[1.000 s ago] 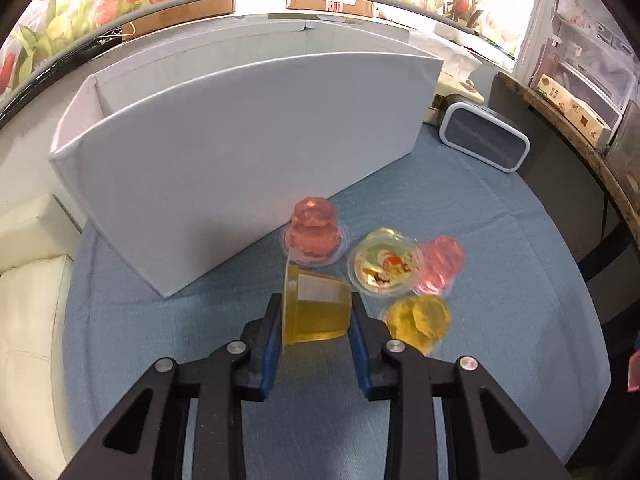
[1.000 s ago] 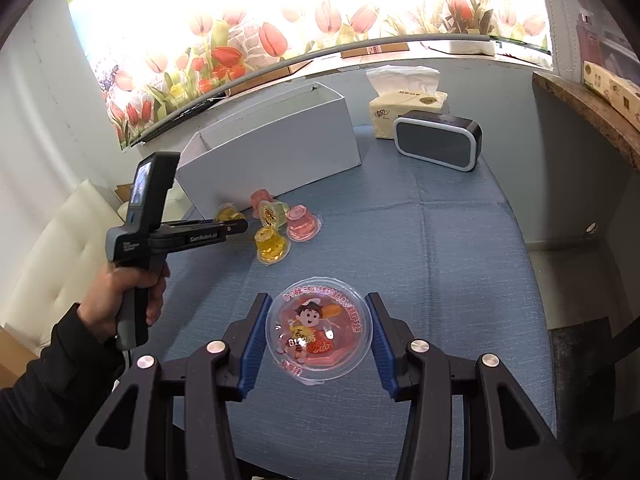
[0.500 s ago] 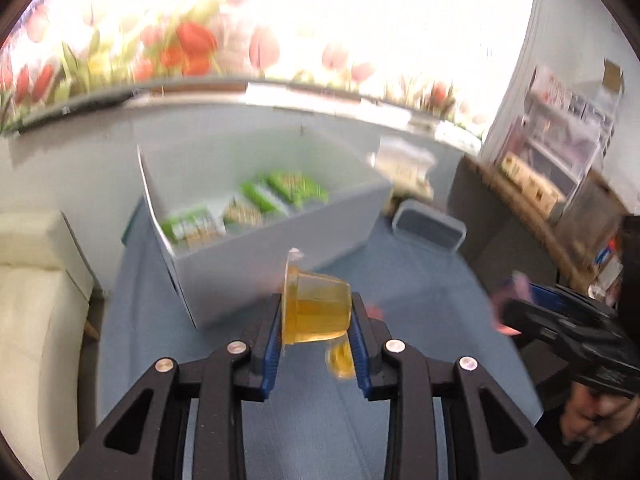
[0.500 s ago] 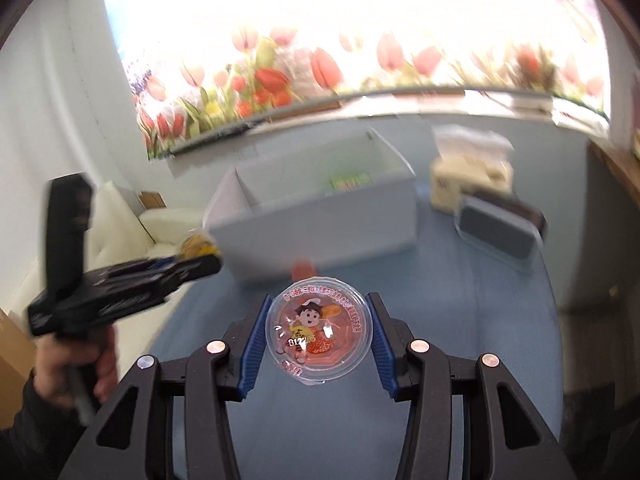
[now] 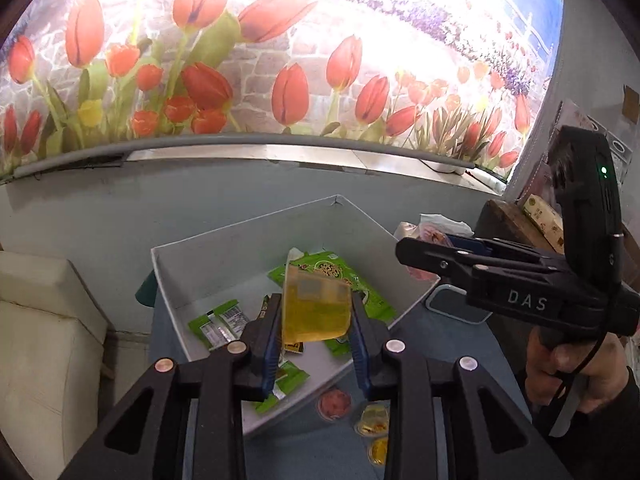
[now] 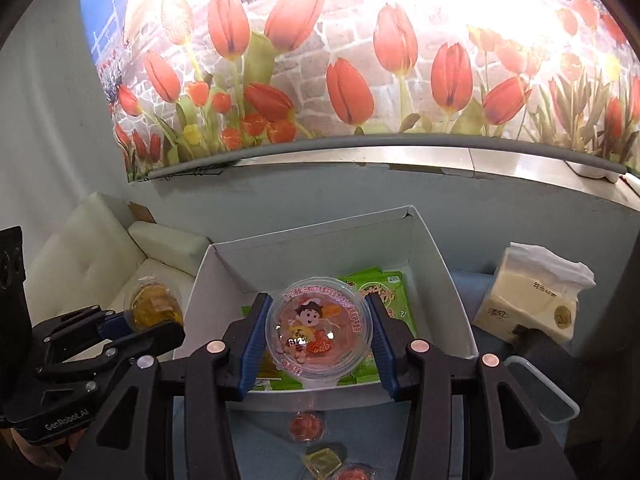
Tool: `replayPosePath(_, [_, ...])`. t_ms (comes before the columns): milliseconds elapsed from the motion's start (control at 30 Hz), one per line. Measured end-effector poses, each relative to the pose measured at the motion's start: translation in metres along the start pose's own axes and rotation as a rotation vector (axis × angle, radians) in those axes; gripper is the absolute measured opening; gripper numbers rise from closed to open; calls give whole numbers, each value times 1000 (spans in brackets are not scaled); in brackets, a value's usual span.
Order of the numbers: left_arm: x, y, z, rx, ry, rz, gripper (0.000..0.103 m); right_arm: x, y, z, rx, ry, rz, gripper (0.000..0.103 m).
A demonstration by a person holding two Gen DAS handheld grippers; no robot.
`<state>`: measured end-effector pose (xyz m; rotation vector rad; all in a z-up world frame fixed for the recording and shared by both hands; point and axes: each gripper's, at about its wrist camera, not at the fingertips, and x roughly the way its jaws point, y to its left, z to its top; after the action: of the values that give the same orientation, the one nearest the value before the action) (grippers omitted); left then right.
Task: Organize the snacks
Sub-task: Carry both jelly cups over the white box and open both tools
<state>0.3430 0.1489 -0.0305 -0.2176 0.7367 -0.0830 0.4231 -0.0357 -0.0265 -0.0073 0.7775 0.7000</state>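
Carrying two jelly cups toward the white box (image 5: 256,248), one per hand. Left tongs (image 5: 316,316) clamped on the yellow jelly cup (image 5: 316,306), gripped across its sides with the lid end turned up and away, probably so the wide rim cannot slip down between the pads. Right tongs (image 6: 318,334) clamped on the pink jelly cup (image 6: 319,328), squeezed across the rim with the printed lid facing the camera. Both cups held above and just short of the box's near wall, over the open interior ahead of the tongs, where green snack packets (image 6: 386,286) already lie on the floor of the box. Below and behind the tongs, on the blue tabletop (image 6: 260,444), more jelly cups (image 6: 306,426) waiting just outside the box. Beyond the right tongs, off to the side, a tissue pack (image 6: 532,300), well clear. Likely next: reaching a little further forward, lowering, then parting the tongs inside the walls so the cups drop among the packets rather than onto the rim.
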Motion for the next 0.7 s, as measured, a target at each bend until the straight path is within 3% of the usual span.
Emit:
replayPosePath(200, [32, 20, -1, -8, 54, 20, 35, 29, -15, 11, 42, 36, -4, 52])
replayPosePath(233, [36, 21, -2, -15, 71, 11, 36, 32, -16, 12, 46, 38, 4, 60])
replayPosePath(267, [38, 24, -2, -25, 77, 17, 47, 36, -17, 13, 49, 43, 10, 72])
replayPosePath(300, [40, 26, -3, -37, 71, 33, 68, 37, -17, 15, 51, 43, -5, 98])
replayPosePath(367, [41, 31, -2, -55, 52, 46, 98, 33, -19, 17, 50, -10, -54, 101])
replayPosePath(400, [39, 32, -2, -54, 35, 52, 102, 32, -21, 18, 59, -14, -47, 101])
replayPosePath(700, [40, 28, -3, -41, 69, 58, 103, 20, -28, 16, 87, -36, -33, 102])
